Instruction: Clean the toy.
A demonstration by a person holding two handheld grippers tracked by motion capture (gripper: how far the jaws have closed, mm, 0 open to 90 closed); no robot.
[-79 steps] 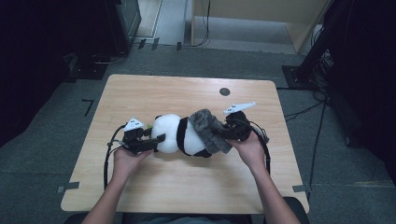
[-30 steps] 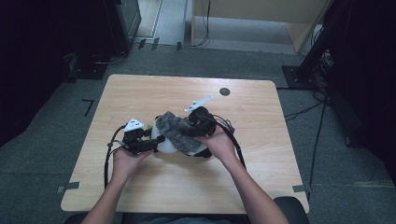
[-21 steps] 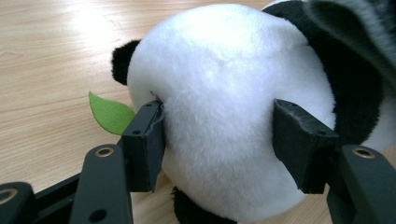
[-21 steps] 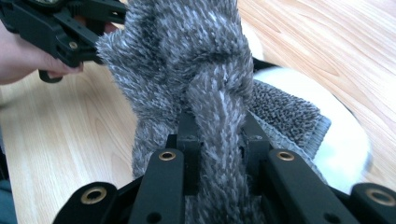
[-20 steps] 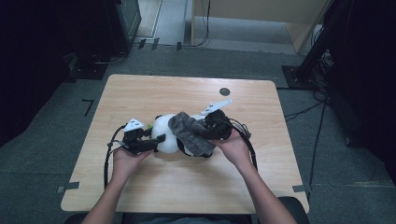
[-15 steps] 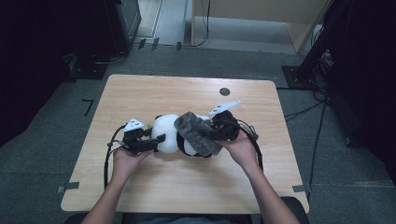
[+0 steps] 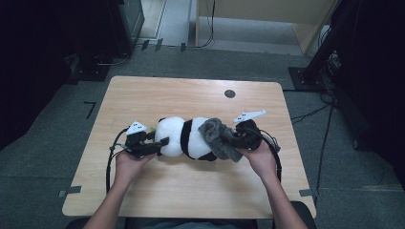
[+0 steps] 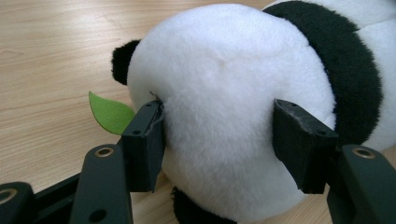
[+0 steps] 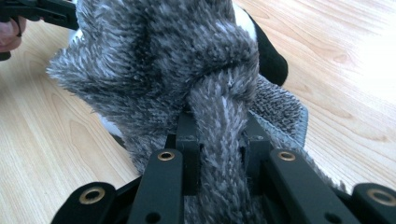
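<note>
A black and white plush panda [image 7: 184, 138] lies on its side in the middle of the wooden table [image 7: 200, 95]. My left gripper [image 7: 157, 144] is shut on its white head [image 8: 219, 116], one jaw pressing each side. A green felt leaf [image 8: 109, 112] pokes out beside the head. A grey fluffy cloth [image 7: 219, 138] drapes over the panda's rear end. My right gripper [image 7: 233, 141] is shut on a bunched fold of that cloth [image 9: 219, 135], which stretches up between its jaws.
A small dark round hole [image 7: 229, 93] sits near the table's far edge. Cables [image 7: 111, 162] trail from both grippers over the tabletop. Dark equipment and a wooden cabinet [image 7: 267, 19] stand on the floor beyond the table.
The right gripper has pulled the grey cloth rightward, off the panda's middle to its rear end. The left gripper has stayed clamped on the head.
</note>
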